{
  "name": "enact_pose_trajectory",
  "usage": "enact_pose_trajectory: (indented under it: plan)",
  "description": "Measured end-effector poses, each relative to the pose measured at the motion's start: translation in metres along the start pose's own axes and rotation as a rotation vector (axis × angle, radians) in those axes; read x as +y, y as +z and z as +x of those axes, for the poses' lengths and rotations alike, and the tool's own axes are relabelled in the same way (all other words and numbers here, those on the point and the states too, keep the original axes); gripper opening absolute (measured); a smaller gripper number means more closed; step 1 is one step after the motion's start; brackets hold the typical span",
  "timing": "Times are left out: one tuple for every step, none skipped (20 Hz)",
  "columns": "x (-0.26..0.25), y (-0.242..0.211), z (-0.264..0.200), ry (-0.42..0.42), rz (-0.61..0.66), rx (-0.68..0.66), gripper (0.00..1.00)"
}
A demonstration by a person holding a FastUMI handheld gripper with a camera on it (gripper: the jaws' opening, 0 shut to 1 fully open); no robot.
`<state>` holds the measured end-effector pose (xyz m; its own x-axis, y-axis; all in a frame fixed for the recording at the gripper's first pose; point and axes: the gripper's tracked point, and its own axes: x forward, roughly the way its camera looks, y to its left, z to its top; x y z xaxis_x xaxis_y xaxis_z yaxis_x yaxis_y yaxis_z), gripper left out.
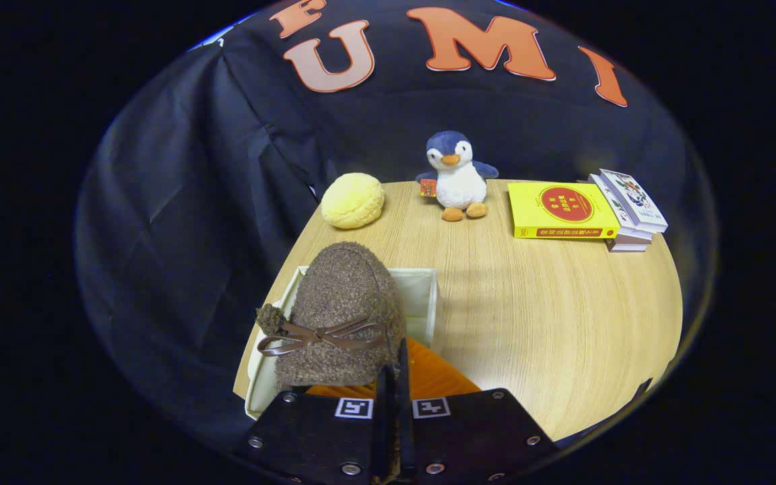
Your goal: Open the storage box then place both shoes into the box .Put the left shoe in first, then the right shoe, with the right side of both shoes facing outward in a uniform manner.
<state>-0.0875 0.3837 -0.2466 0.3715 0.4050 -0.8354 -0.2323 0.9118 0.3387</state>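
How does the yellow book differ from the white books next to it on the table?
The yellow book is a single volume with a red round mark on its cover; the white books form a small stack with pictured covers. The yellow book looks wider and lies nearer the penguin toy. Both lie flat on the table, far beyond the gripper, shut on the brown shoe.

The fuzzy brown shoe with a thin bow (341,316) hid most of the white fabric storage box (422,296), and its heel end was covered by the gripper (395,377) fingers closed together on it. The orange ribbed sheet (435,377) at five o'clock of the shoe was partly hidden. The box's interior could not be seen.
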Motion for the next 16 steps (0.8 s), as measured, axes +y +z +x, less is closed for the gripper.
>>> enact_pose_trajectory:
  plan:
    - [0.003, -0.004, 0.005, -0.005, -0.007, 0.015, 0.07]
    - [0.006, -0.007, 0.011, -0.011, -0.014, 0.025, 0.07]
    - [0.009, -0.012, 0.017, -0.022, -0.021, 0.038, 0.07]
    - [0.011, -0.019, 0.023, -0.033, -0.023, 0.058, 0.07]
    - [0.013, -0.025, 0.029, -0.042, -0.023, 0.073, 0.07]
    - [0.013, -0.031, 0.034, -0.054, -0.024, 0.087, 0.07]
    - [0.012, -0.035, 0.037, -0.075, -0.023, 0.101, 0.07]
    - [0.011, -0.039, 0.04, -0.097, -0.024, 0.107, 0.07]
    - [0.01, -0.041, 0.044, -0.114, -0.029, 0.111, 0.07]
    - [0.008, -0.043, 0.046, -0.128, -0.031, 0.118, 0.08]
    - [0.008, -0.047, 0.048, -0.137, -0.031, 0.13, 0.09]
    - [0.009, -0.052, 0.049, -0.142, -0.028, 0.148, 0.14]
    - [0.01, -0.056, 0.05, -0.139, -0.026, 0.165, 0.16]
    - [0.012, -0.06, 0.049, -0.129, -0.018, 0.178, 0.2]
    - [0.012, -0.065, 0.048, -0.128, -0.011, 0.193, 0.2]
    - [0.011, -0.069, 0.043, -0.128, -0.009, 0.202, 0.21]
